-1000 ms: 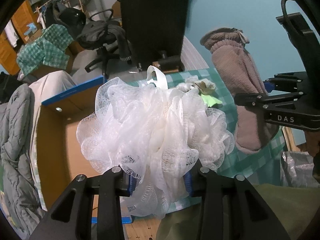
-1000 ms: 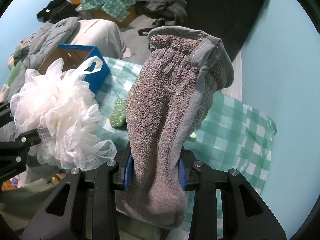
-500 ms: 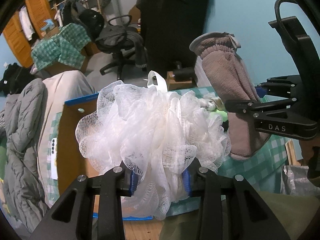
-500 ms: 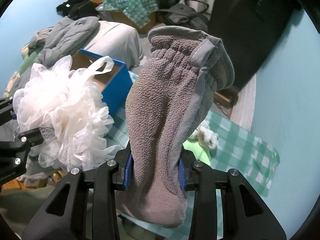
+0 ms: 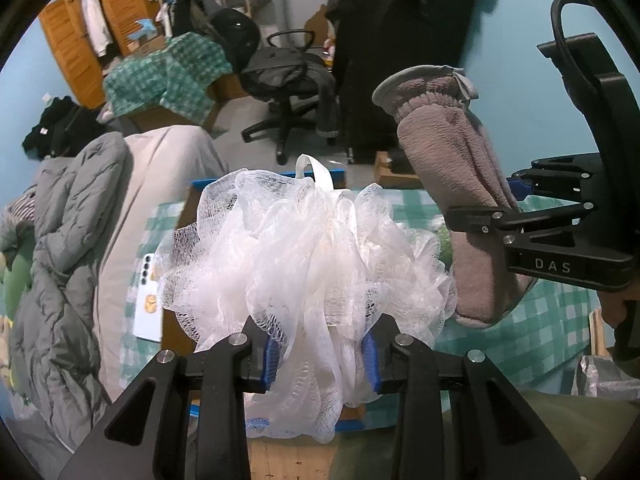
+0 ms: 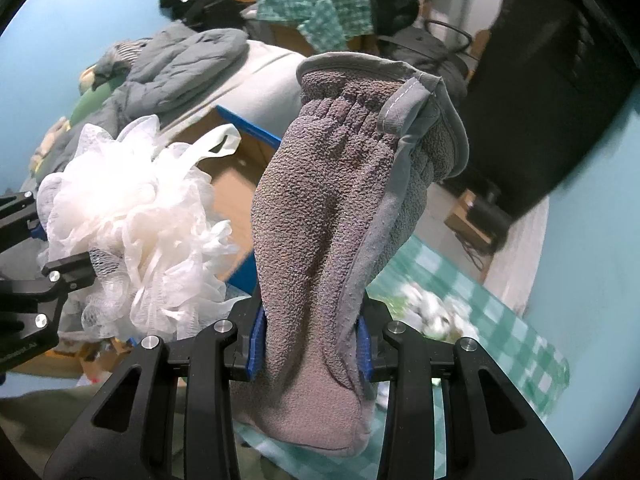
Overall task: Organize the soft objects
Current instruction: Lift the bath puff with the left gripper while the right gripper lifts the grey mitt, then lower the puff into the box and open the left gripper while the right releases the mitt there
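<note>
Left wrist view: the left tongs [image 5: 320,360] are clamped on one white mesh bath pouf [image 5: 308,256], held above one open blue-rimmed cardboard box [image 5: 208,182]; its contents are hidden. A half-second ago less of the room showed above. One white phone [image 5: 147,296] lies beside the box.

Right wrist view: the right tongs [image 6: 310,346] pinch one grey terry mitt [image 6: 340,216], cuff upward, over the green checked tabletop [image 6: 516,344]. The box [image 6: 240,160] now sits closer behind it.
</note>
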The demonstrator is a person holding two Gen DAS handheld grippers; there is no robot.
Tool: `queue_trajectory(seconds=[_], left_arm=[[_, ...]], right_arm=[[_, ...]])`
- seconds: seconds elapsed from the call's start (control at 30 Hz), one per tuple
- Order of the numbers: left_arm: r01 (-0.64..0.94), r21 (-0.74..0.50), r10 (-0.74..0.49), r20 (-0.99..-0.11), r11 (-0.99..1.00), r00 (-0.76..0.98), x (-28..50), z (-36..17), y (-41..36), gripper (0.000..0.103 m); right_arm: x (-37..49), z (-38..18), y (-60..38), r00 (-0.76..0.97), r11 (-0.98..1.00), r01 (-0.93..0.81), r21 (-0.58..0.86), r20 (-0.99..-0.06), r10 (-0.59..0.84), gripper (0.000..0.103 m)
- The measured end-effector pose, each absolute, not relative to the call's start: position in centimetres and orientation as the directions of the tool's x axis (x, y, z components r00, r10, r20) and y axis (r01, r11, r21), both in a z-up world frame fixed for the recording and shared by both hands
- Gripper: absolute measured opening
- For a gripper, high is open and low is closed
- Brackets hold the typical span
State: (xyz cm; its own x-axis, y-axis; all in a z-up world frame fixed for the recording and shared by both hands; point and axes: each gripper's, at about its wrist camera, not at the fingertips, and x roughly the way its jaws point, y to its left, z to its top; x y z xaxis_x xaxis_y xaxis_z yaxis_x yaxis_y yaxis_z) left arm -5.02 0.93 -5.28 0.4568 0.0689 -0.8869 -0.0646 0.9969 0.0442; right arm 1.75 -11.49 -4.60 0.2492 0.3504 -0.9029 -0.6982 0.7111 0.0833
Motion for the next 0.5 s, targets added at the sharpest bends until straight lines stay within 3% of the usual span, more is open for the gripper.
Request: queue_trajectory(seconds=[0.5], left_arm=[[-0.161,0.063,0.127,-0.897,0.985,0.424,-6.1,-6.8,5.8,0.033]], right_arm=[[2.3,-6.3,-5.6,0.172,0.622,-0.774,0.114,-0.909,0.379,0.035]])
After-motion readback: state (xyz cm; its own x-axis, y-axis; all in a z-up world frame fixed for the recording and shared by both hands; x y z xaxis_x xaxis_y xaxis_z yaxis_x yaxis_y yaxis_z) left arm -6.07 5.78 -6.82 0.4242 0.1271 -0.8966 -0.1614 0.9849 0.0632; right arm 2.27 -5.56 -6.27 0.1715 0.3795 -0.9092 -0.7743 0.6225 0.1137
